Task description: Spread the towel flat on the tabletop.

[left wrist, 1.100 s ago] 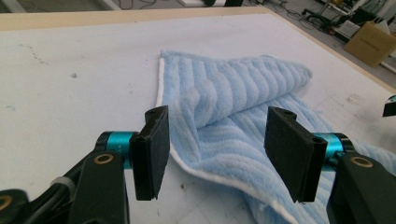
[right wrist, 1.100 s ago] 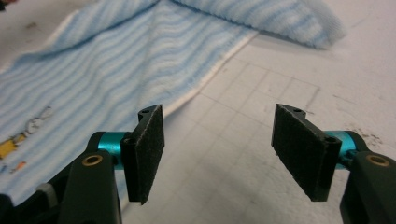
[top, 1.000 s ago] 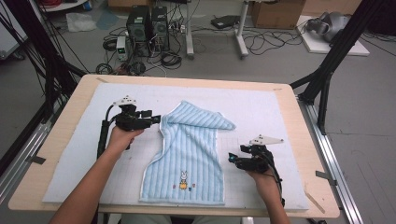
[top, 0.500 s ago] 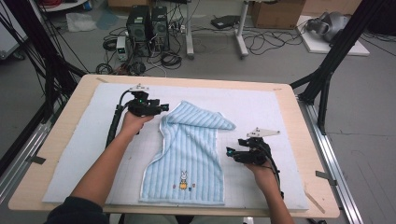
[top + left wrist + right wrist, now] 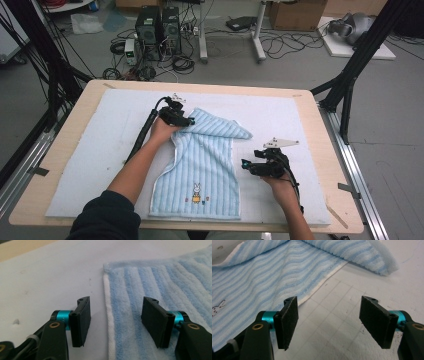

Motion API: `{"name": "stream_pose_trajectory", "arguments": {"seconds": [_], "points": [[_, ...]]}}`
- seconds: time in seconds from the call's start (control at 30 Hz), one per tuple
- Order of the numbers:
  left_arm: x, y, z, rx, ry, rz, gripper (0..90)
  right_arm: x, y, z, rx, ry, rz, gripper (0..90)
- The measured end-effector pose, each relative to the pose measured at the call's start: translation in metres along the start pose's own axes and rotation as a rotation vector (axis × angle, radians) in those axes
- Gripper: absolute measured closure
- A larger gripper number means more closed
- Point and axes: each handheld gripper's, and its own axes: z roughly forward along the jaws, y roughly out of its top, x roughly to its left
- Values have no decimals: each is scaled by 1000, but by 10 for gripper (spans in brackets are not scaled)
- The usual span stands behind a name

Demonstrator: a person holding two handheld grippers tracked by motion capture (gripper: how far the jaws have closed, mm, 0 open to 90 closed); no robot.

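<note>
A light blue striped towel [image 5: 210, 160] with a small rabbit picture lies lengthwise on the white mat [image 5: 100, 145], its far end folded over toward the right. My left gripper [image 5: 187, 121] is at the towel's far left corner. In the left gripper view it [image 5: 115, 322] stands open, low over the towel's [image 5: 160, 282] white left hem, one jaw over the mat and one over the cloth. My right gripper [image 5: 245, 165] hovers just right of the towel's right edge. In the right gripper view it [image 5: 329, 322] is open above bare mat, the towel [image 5: 262, 277] to its left.
The mat covers most of a wooden table [image 5: 55, 150]. Black frame posts [image 5: 350, 75] stand at both sides of the table. Computer cases [image 5: 160, 25] and cables lie on the floor beyond the far edge.
My left hand has travelled right and farther from the person, from the bare mat to the towel's far left corner, and sunk a little. The right gripper has stayed about where it was.
</note>
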Motion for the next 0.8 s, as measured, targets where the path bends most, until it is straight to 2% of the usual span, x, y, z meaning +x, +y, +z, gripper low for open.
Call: {"name": "stream_pose_trajectory", "arguments": {"seconds": [0.03, 0.07, 0.13, 0.17, 0.23, 0.3, 0.4, 0.43, 0.53, 0.57, 0.6, 0.67, 0.73, 0.77, 0.8], "points": [[-1, 0, 0, -4, 1, 11, 429, 0, 0, 0, 3, 0, 1, 308], [-1, 0, 0, -9, -22, 25, 492, -1, 0, 1, 5, 1, 0, 308], [-4, 0, -1, -16, -77, 54, 729, 0, 0, 3, 11, 4, 0, 308], [-4, 0, 0, -19, -98, 43, 829, 0, 0, 3, 14, 4, 0, 309], [1, -1, 0, -29, -121, -5, 851, 1, 0, 3, 14, 8, -5, 308], [8, -2, -2, -45, -121, -49, 857, 1, 0, 2, 8, 9, -1, 309], [23, -4, -8, -109, -79, -185, 857, 0, -1, 1, 2, 9, 8, 308], [28, -4, -11, -139, -48, -231, 857, 0, -1, 1, 3, 11, 10, 308], [35, -3, -19, -189, 24, -287, 856, 0, -1, 1, 4, 12, 12, 308], [37, -3, -22, -203, 53, -301, 855, 0, -1, 1, 4, 11, 12, 309], [39, -2, -25, -203, 103, -296, 854, 0, -1, 1, 6, 12, 12, 309], [44, -5, -29, -197, 165, -290, 853, 0, -2, 1, 7, 12, 14, 309], [49, -11, -30, -170, 199, -286, 834, 0, -2, 1, 6, 12, 14, 308], [51, -14, -30, -153, 203, -287, 773, 0, -2, 1, 6, 12, 13, 308], [54, -17, -29, -131, 210, -298, 671, 0, -2, 1, 6, 12, 14, 308]]}}
